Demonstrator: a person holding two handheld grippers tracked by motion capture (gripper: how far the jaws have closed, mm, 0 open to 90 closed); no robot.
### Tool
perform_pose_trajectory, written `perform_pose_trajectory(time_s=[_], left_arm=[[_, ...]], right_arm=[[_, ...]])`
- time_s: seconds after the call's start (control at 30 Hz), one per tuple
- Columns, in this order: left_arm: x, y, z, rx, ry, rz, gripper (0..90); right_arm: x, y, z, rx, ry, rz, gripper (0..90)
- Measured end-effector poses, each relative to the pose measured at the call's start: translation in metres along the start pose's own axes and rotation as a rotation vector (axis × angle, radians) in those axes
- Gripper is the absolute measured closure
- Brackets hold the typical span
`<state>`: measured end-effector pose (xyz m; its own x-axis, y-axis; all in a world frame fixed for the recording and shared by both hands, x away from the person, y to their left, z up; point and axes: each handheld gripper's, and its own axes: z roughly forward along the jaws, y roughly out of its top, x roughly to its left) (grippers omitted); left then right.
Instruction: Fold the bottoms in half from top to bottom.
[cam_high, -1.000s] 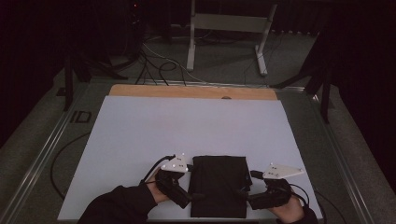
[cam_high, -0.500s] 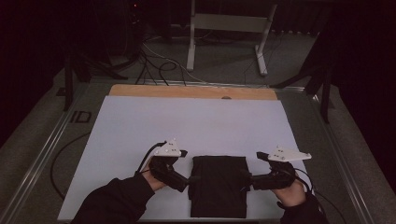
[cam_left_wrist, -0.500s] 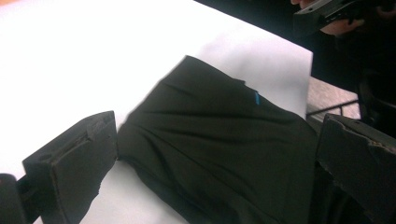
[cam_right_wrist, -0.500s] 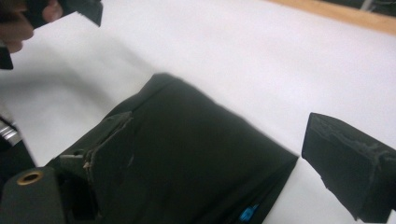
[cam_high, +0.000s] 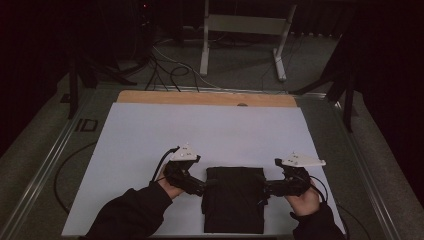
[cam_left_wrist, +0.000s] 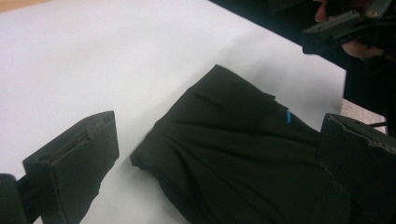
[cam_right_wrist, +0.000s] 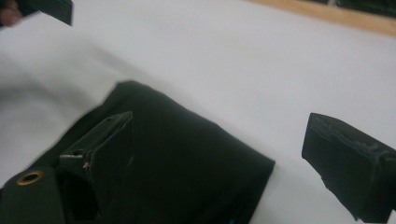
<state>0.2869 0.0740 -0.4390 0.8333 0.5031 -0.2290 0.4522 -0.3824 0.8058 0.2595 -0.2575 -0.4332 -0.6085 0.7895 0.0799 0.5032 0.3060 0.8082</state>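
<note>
A folded black cloth lies flat on the white table cover near the front edge. My left gripper is at the cloth's left edge near its far corner. Its jaws stand wide open, with the cloth lying between them in the left gripper view. My right gripper mirrors it at the right edge, open as well. One of its jaws is over the cloth and the other over bare table. Neither gripper holds anything.
A wooden strip borders the table's far edge. A white-legged stand and loose cables are on the dark floor beyond. A brass eyelet shows low in the right gripper view. Metal rails run along the table's sides.
Both grippers have moved away from the person along the cloth's sides, from its middle to near its far corners. The cloth has not moved.
</note>
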Motion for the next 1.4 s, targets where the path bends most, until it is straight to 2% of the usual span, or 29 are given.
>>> perform_pose_trajectory(time_s=[0.2, 0.33, 0.5, 0.67, 0.77, 0.93, 1.1, 1.23, 1.3, 1.4], left_arm=[[0.005, -0.011, 0.015, 0.017, 0.022, -0.040, 0.0], [0.009, -0.022, 0.028, 0.051, 0.009, -0.067, 0.0], [0.015, -0.032, 0.041, 0.081, 0.006, -0.117, 0.0], [0.019, -0.038, 0.050, 0.102, 0.012, -0.139, 0.0], [0.020, -0.041, 0.054, 0.112, 0.012, -0.152, 0.0], [0.021, -0.045, 0.062, 0.146, 0.004, -0.161, 0.0], [0.020, -0.049, 0.068, 0.167, -0.013, -0.168, 0.0], [0.017, -0.050, 0.070, 0.165, -0.016, -0.153, 0.0], [0.015, -0.050, 0.072, 0.168, -0.010, -0.142, 0.0], [0.014, -0.050, 0.073, 0.162, -0.018, -0.151, 0.1]], right_arm=[[0.000, -0.016, 0.013, 0.045, -0.017, 0.015, 9.6], [0.000, -0.027, 0.020, 0.085, -0.012, 0.019, 9.6], [-0.004, -0.034, 0.026, 0.084, -0.017, 0.024, 9.5], [-0.007, -0.041, 0.037, 0.126, -0.029, 0.017, 9.6], [-0.011, -0.045, 0.041, 0.141, -0.021, 0.031, 9.5], [-0.012, -0.048, 0.044, 0.155, -0.036, 0.056, 9.6], [-0.012, -0.051, 0.050, 0.174, -0.021, 0.081, 9.7], [-0.013, -0.054, 0.054, 0.188, -0.013, 0.089, 9.7], [-0.013, -0.056, 0.059, 0.207, -0.007, 0.108, 11.7], [-0.012, -0.057, 0.063, 0.226, -0.017, 0.093, 13.7]])
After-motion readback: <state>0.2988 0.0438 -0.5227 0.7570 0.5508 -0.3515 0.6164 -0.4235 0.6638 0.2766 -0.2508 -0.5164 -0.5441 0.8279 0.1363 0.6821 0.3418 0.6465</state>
